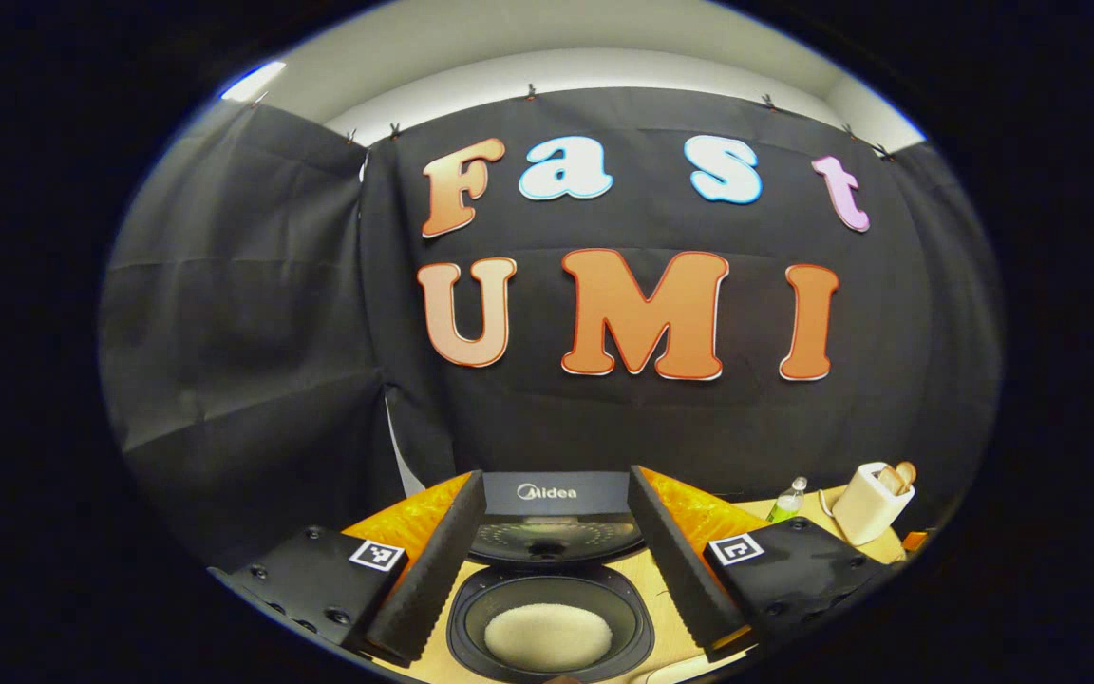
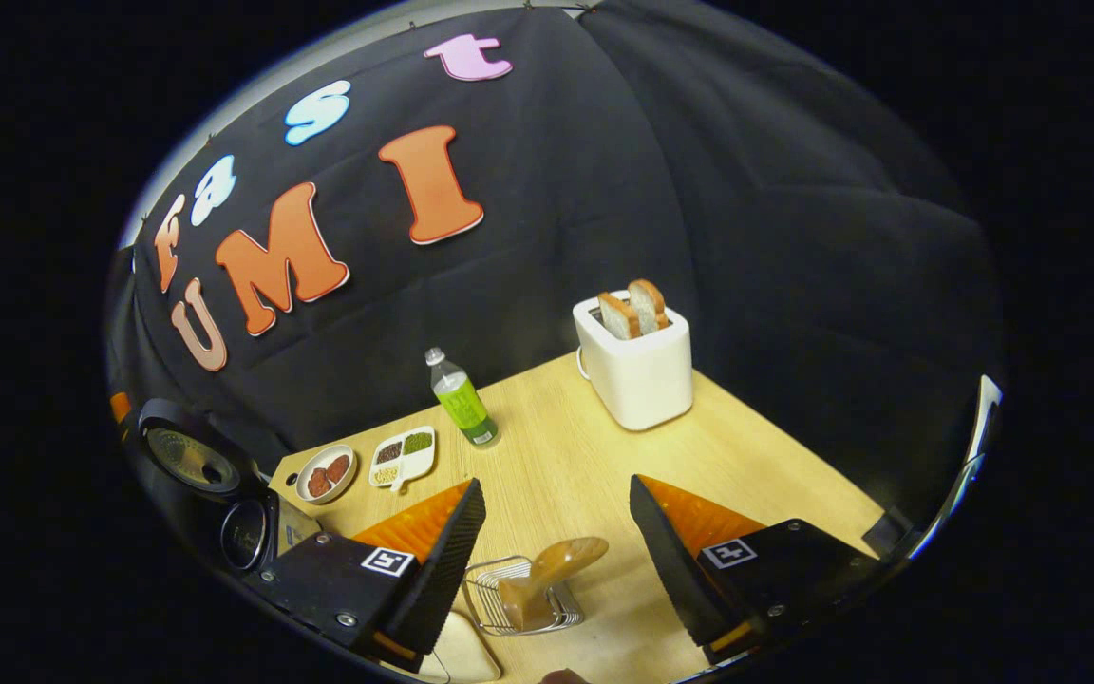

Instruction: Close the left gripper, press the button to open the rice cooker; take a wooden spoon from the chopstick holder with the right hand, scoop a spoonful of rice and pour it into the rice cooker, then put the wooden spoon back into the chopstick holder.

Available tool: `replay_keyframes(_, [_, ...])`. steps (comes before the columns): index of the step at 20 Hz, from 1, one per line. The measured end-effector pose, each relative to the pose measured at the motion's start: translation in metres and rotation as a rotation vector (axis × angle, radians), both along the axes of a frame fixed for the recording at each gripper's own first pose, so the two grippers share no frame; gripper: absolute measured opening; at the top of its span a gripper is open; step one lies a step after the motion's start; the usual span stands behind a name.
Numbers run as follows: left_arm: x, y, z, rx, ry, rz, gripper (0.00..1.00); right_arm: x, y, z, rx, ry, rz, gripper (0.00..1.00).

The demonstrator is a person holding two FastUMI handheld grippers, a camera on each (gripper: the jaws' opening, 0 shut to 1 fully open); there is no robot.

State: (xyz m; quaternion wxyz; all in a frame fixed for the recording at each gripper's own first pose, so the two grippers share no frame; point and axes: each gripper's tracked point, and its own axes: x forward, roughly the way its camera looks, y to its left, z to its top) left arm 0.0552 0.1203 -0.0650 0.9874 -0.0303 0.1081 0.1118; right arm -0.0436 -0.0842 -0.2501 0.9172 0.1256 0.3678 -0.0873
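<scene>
A light wooden surface (image 2: 585, 456) runs up to the booth's black cloth wall. In the left gripper view the left tongs (image 1: 547, 560) stand wide apart with nothing between them, hanging above the black rice cooker (image 1: 547, 617), whose lid (image 1: 555, 518) is raised at the back; the dark inner pot holds a pale round mound of white rice (image 1: 547, 635). In the right gripper view the right tongs (image 2: 556, 556) are also spread wide and grip nothing. Just below them a light brown wooden spoon (image 2: 547, 575) leans tilted in a silver wire chopstick holder (image 2: 518, 597), its bowl end pointing up and to the right. Farther back stand a white toaster (image 2: 637, 370) with two bread slices in its slots, a clear plastic bottle with a green label (image 2: 462, 399), a small round white dish (image 2: 324, 472) and a white divided dish (image 2: 403, 456) (both holding dark foods too small to name).
</scene>
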Motion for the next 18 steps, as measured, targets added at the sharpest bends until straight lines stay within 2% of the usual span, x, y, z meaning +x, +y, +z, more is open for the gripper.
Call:
replay_keyframes(1, [0.005, 0.004, 0.004, -0.021, 0.0, 0.009, 1.0, 0.004, -0.002, 0.011, -0.021, -0.024, 0.008, 0.95])
replay_keyframes(2, [0.011, 0.008, 0.009, -0.036, -0.011, 0.017, 0.94, 0.009, -0.003, 0.022, -0.042, -0.05, 0.018, 0.95])
replay_keyframes(4, [0.034, 0.012, 0.016, -0.039, 0.015, 0.01, 0.94, 0.016, -0.001, 0.042, -0.078, -0.091, 0.046, 0.95])
replay_keyframes(7, [0.041, 0.018, -0.017, -0.029, 0.149, 0.017, 0.94, 0.024, 0.006, 0.065, -0.114, -0.143, 0.091, 0.95])
replay_keyframes(9, [0.043, 0.023, -0.036, -0.022, 0.249, 0.032, 0.98, 0.026, 0.011, 0.079, -0.123, -0.181, 0.117, 0.95])
replay_keyframes(12, [0.047, 0.018, -0.045, -0.023, 0.324, 0.0, 1.0, 0.029, 0.014, 0.088, -0.142, -0.219, 0.147, 0.95])
replay_keyframes(13, [0.045, 0.014, -0.053, -0.035, 0.366, -0.017, 0.94, 0.029, 0.013, 0.089, -0.151, -0.224, 0.152, 0.95])
replay_keyframes(15, [0.035, 0.006, -0.069, -0.07, 0.444, -0.035, 0.94, 0.028, 0.016, 0.088, -0.155, -0.222, 0.162, 0.95])
replay_keyframes(16, [0.026, 0.001, -0.079, -0.091, 0.487, -0.042, 0.99, 0.028, 0.02, 0.089, -0.147, -0.226, 0.17, 0.95])
replay_keyframes(17, [0.016, -0.003, -0.092, -0.103, 0.536, -0.048, 0.94, 0.029, 0.022, 0.089, -0.14, -0.232, 0.174, 0.95])
replay_keyframes(18, [0.009, -0.007, -0.104, -0.124, 0.58, -0.056, 0.95, 0.029, 0.024, 0.088, -0.137, -0.233, 0.177, 0.95])
